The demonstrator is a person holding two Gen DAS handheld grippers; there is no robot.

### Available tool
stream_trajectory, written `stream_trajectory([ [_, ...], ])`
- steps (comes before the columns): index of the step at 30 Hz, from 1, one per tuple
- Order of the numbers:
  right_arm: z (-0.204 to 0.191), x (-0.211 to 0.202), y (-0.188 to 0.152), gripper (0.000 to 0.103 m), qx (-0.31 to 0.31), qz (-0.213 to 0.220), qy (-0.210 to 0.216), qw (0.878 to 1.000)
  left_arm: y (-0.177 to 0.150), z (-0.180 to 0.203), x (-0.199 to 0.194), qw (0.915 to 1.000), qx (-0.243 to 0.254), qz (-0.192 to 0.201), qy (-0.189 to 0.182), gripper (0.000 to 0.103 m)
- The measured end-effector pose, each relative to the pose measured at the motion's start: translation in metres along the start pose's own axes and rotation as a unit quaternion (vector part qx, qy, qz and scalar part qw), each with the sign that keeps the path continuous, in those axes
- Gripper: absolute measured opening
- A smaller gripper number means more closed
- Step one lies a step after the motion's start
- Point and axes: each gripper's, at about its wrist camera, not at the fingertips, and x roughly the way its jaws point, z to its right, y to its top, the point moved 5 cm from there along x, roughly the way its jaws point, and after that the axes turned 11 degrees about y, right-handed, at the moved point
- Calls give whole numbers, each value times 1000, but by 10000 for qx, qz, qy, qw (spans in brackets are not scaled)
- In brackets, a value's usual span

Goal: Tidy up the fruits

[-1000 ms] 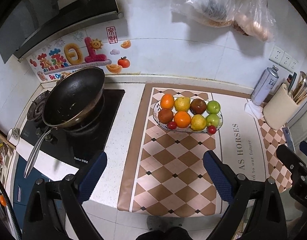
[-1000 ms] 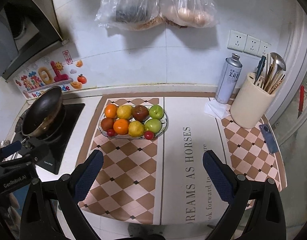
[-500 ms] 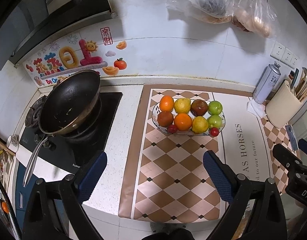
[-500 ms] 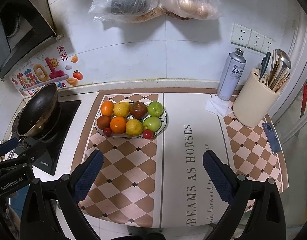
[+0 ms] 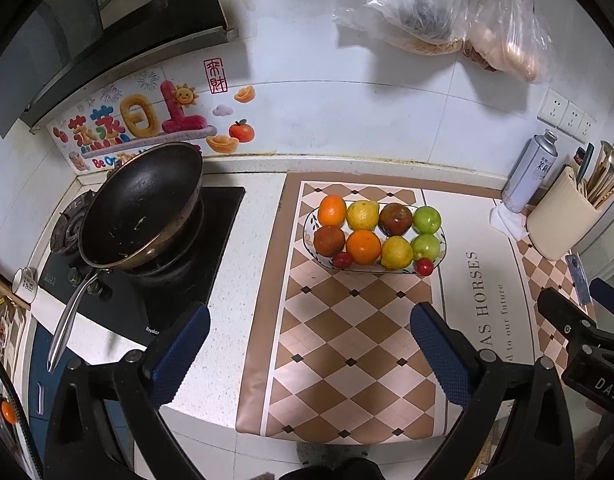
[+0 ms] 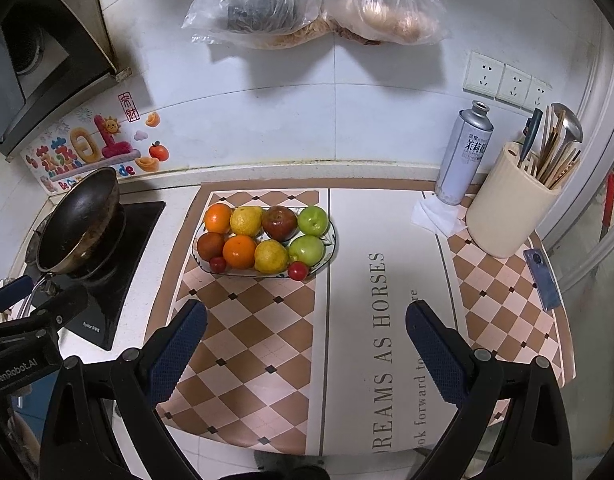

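While both tools hover empty above the counter (image 6: 355,216), the left tool (image 5: 307,344), jaws just widened, and right tool (image 6: 307,340) stand fully spread. Fruits (image 6: 239,252) sit in paired rows in the glass dish (image 6: 333,240) on the mat; any approach should descend straight over one fruit, avoiding neighbours.

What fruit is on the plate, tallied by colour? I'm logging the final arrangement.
On the plate:
Orange: 2
Yellow: 2
Green: 2
Dark red-brown: 2
Small red: 2
Total: 10
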Motion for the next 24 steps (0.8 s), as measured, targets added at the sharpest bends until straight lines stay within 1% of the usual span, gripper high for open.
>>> stream_trajectory([
  [24, -2, -15, -4, 102, 2, 42, 56, 10000, -6, 0, -9, 10000, -3, 58, 6, 103],
])
